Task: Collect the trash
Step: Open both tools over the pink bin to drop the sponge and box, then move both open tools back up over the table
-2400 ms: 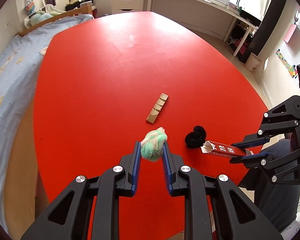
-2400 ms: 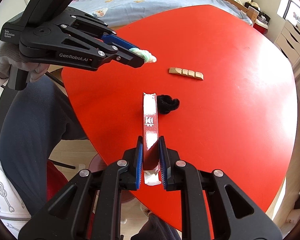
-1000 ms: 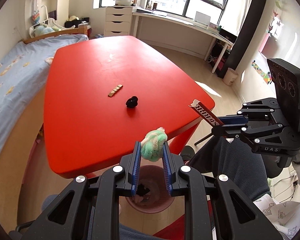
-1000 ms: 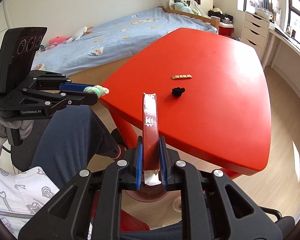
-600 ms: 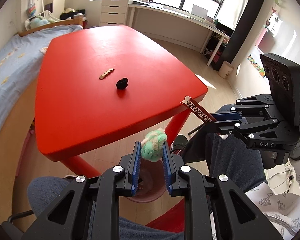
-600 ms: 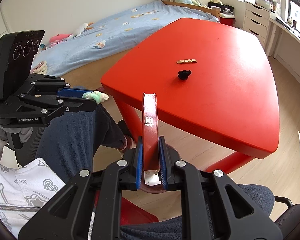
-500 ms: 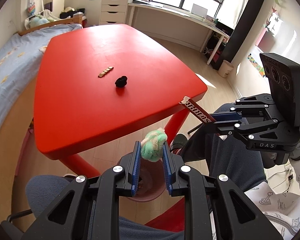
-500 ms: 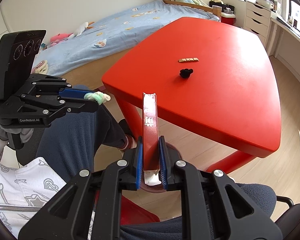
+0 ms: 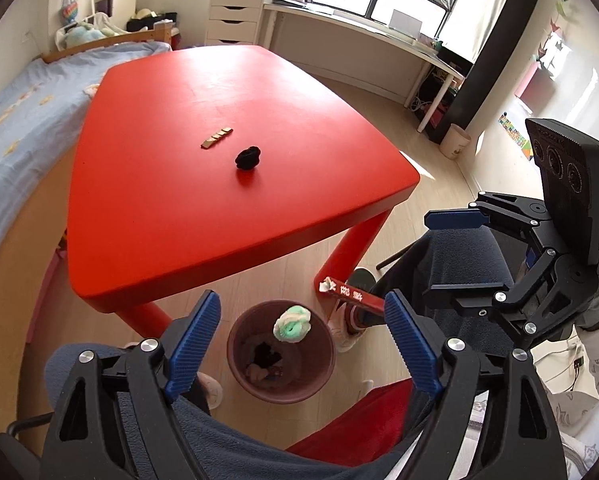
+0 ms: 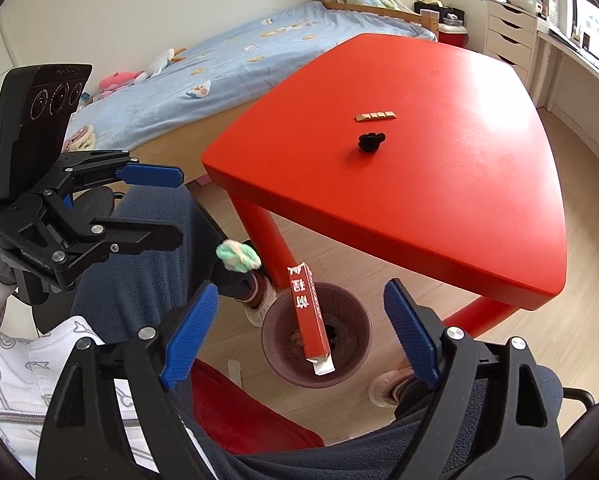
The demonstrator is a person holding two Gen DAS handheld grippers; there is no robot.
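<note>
My left gripper [image 9: 301, 302] hangs above a brown waste bin [image 9: 231, 354] on the floor. Its jaws are opening with nothing pressed between them. A green-and-white fluffy ball [image 9: 293, 322] is loose in the air over the bin mouth. My right gripper [image 10: 301, 290] is also above the bin [image 10: 366, 338], jaws opening. Below it a long red box [image 10: 308, 312] drops free, its lower end at the bin. In the right wrist view the ball [image 10: 238, 256] falls below the left gripper [image 10: 167, 206]. On the red table [image 9: 159, 208] lie a black fuzzy lump [image 9: 248, 158] and a tan segmented strip [image 9: 216, 138].
The bin stands between a person's knees in dark trousers [image 10: 147, 280], beside a red table leg [image 10: 265, 236] and a shoe [image 10: 259, 304]. A red seat edge [image 10: 239, 412] is close below. A blue bed [image 10: 227, 72] runs along the table's far side.
Both grippers have gone from shut to wide apart. The green-and-white ball and the red box have left their pads and are dropping toward the bin.
</note>
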